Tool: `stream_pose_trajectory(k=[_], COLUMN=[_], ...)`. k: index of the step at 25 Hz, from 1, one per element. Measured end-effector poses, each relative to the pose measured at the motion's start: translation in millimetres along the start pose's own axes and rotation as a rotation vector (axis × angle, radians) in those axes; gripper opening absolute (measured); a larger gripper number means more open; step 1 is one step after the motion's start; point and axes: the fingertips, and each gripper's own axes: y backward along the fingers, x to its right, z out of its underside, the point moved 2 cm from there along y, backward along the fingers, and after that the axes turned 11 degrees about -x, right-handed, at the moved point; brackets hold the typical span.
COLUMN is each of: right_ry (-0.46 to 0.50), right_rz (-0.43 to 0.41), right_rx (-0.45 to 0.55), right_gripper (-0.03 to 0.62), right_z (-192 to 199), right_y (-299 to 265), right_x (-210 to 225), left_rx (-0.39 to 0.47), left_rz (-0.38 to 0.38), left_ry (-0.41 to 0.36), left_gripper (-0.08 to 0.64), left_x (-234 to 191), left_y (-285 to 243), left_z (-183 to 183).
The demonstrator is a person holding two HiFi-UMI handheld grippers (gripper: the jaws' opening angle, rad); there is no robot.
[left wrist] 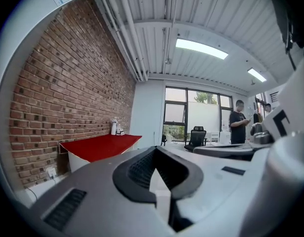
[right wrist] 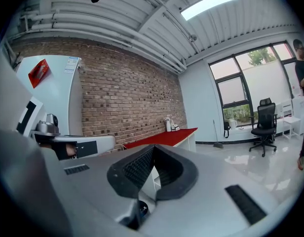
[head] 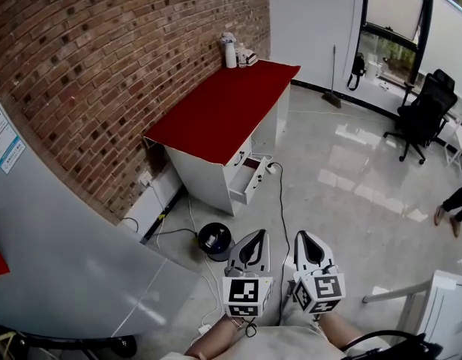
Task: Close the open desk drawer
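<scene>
White desk (head: pixel 216 111), far centre; its open drawer (head: pixel 251 181) juts out toward the near right. Well apart, nearer, the left gripper (head: pixel 254 236) lines up almost straight with it, jaws pressed together, empty. The right gripper (head: pixel 307 238), just beside, looks the same.

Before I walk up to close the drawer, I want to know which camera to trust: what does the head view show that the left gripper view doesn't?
Only the head view shows the open drawer and a black round object on the floor nearby. Only the left gripper view shows ceiling lights and overhead pipes. Both show the red-topped desk and the brick wall.
</scene>
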Motion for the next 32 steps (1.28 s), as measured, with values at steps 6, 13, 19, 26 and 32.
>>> stream_pose_trajectory(k=[6, 13, 19, 26, 32], right_ry=[0.02, 0.037, 0.052, 0.048, 0.038], right_rz=[-0.04, -0.108, -0.147, -0.195, -0.216], right_rx=[0.003, 0.0, 0.004, 0.002, -0.01], right_gripper=[-0.002, -0.002, -0.002, -0.002, -0.002], right_z=[-25.8, -50.9, -62.5, -66.2, -70.0], right_y=[-24.8, -53.4, -73.0, -99.9, -118.8], right_x=[49.8, 90.8, 129.1, 170.2, 197.0], left_rx=[-0.007, -0.012, -0.027, -0.047, -0.053], left_rz=[-0.026, -0.078, -0.128, -0.2, -0.28], left_ry=[0.0, 0.003, -0.006, 0.016, 0.015], left_gripper=[0.009, 0.009, 0.009, 0.009, 0.009], left_x=[23.5, 37.9, 47.4, 52.1, 43.3], left_y=[-49.9, -97.3, -133.6, -169.3, -181.9], left_z=[-17.0, -35.8, -44.4, -45.7, -51.4])
